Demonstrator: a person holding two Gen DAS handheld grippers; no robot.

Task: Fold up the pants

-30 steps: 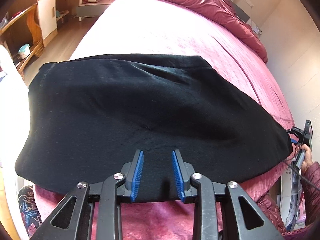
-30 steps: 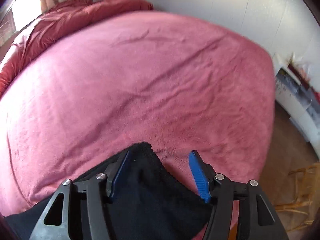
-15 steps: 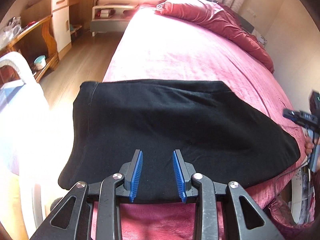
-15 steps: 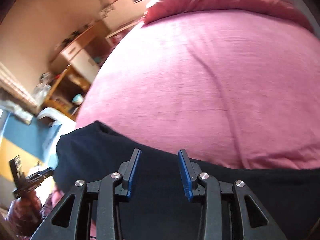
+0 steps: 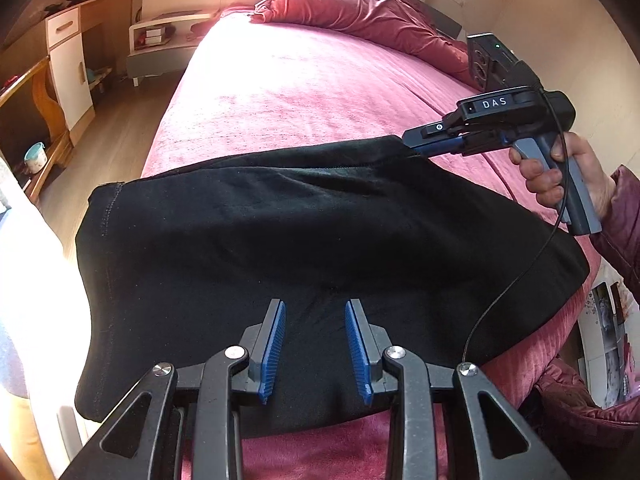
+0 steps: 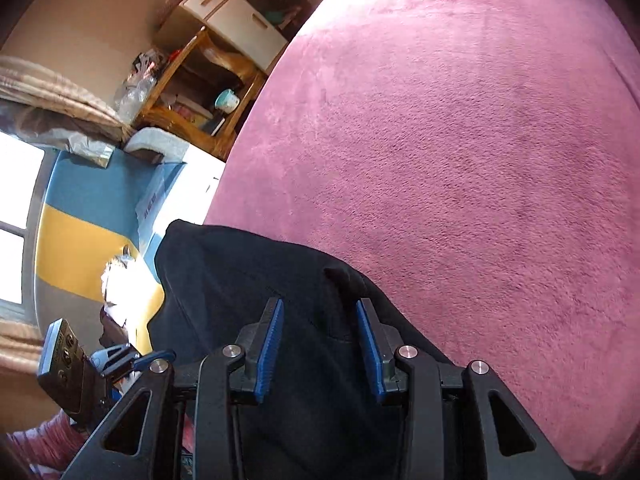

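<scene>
Black pants (image 5: 304,248) lie folded across the near end of a pink bed (image 5: 304,92). My left gripper (image 5: 314,320) is open over the pants' near edge, with cloth showing between its blue pads. My right gripper (image 5: 416,146) reaches in from the right at the pants' far right corner in the left wrist view. In the right wrist view it (image 6: 320,320) is open over the black cloth (image 6: 260,280), with a small raised fold between the pads.
A rumpled red quilt (image 5: 360,12) lies at the head of the bed. A wooden desk with a white cabinet (image 5: 68,64) and a low white shelf (image 5: 164,40) stand on the left. The bed's left edge drops to the wood floor (image 5: 116,128).
My right gripper has swung from the pants' near right end to their far right corner and turned leftward. My left gripper has pulled back and risen a little. Both stay open.
</scene>
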